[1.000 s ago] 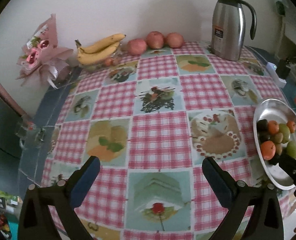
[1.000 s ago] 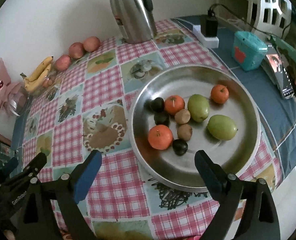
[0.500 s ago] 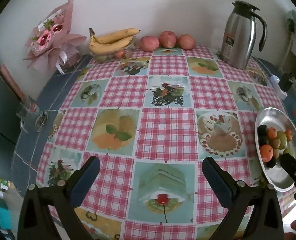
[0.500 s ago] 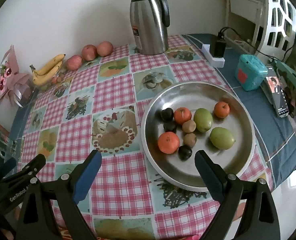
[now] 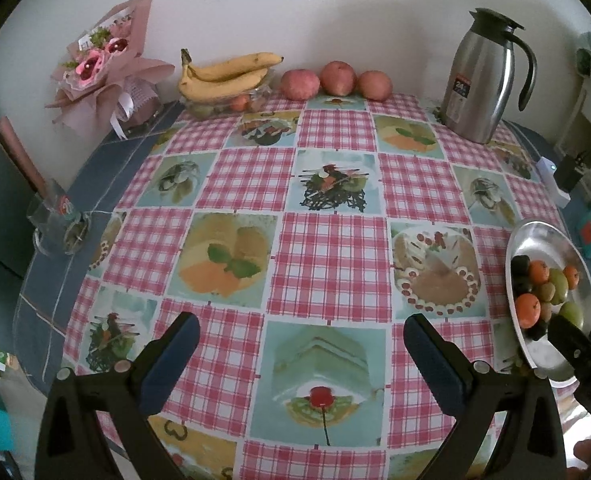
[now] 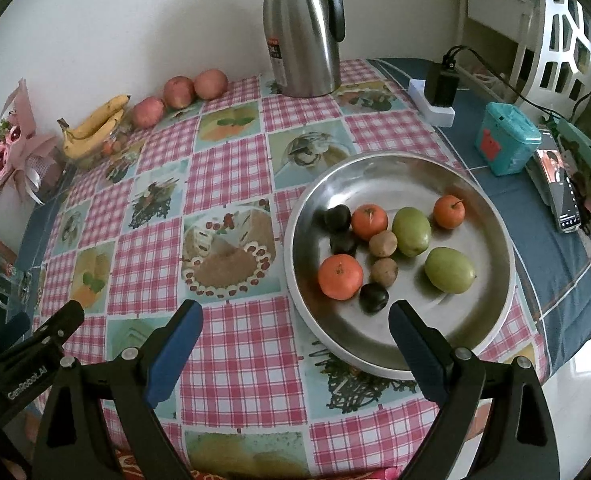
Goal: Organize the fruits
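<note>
A steel plate (image 6: pixel 475 184) on the checked tablecloth holds several fruits: three oranges (image 6: pixel 340 276), two green fruits (image 6: pixel 449 270), two kiwis (image 6: pixel 383 243) and three dark plums (image 6: pixel 373 298). My right gripper (image 6: pixel 295 336) hovers open over the plate's near left rim, nothing between its fingers. My left gripper (image 5: pixel 301 356) is open above the table's near middle, with the plate (image 5: pixel 535 236) far to its right. Bananas (image 5: pixel 225 76) on a glass bowl and three red apples (image 5: pixel 337 78) line the back wall.
A steel thermos jug (image 6: pixel 303 28) stands at the back. A pink bouquet (image 5: pixel 103 68) lies at the back left, a glass item (image 5: pixel 53 222) at the left edge. A power strip (image 6: pixel 435 100), teal box (image 6: pixel 505 138) and phone (image 6: pixel 559 186) sit right of the plate.
Both grippers have pulled back and risen, so more of the table shows in each view. Fruits and plate have not moved; both grippers stay open.
</note>
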`<action>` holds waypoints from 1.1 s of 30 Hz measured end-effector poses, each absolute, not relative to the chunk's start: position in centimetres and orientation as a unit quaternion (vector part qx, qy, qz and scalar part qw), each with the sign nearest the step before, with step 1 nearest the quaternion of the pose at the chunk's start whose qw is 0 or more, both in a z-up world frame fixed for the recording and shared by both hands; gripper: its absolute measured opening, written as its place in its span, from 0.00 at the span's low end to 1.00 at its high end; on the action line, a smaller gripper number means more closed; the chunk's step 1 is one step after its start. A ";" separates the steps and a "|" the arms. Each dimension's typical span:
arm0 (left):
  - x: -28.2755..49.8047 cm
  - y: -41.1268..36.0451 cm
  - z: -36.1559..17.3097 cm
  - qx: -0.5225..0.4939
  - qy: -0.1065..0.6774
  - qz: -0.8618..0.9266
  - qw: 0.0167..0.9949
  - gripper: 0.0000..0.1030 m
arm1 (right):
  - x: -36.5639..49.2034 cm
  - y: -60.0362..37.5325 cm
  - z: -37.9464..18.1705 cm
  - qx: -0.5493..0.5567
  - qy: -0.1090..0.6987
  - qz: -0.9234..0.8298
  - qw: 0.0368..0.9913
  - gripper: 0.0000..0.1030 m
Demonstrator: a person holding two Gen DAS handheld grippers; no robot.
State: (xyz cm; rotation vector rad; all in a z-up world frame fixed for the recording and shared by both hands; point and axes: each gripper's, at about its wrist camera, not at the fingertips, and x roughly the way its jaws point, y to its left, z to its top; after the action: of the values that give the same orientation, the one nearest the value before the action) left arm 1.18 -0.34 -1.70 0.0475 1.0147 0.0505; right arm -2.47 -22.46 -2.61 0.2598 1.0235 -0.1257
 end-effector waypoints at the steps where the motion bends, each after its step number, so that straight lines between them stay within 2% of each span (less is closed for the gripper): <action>1: 1.2 -0.4 -1.7 0.023 0.485 0.023 0.874 1.00 | -2.5 -22.5 -2.6 0.125 0.488 -0.060 0.862 0.92; 33: 1.3 -0.4 -2.2 0.023 0.493 0.024 0.869 1.00 | -2.5 -22.8 -2.6 0.136 0.490 -0.064 0.858 0.92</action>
State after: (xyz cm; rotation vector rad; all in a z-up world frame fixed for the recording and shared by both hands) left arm 1.26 -0.40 -2.22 0.0490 1.0321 0.0500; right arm -2.49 -22.84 -2.64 0.2856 1.0299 -0.1339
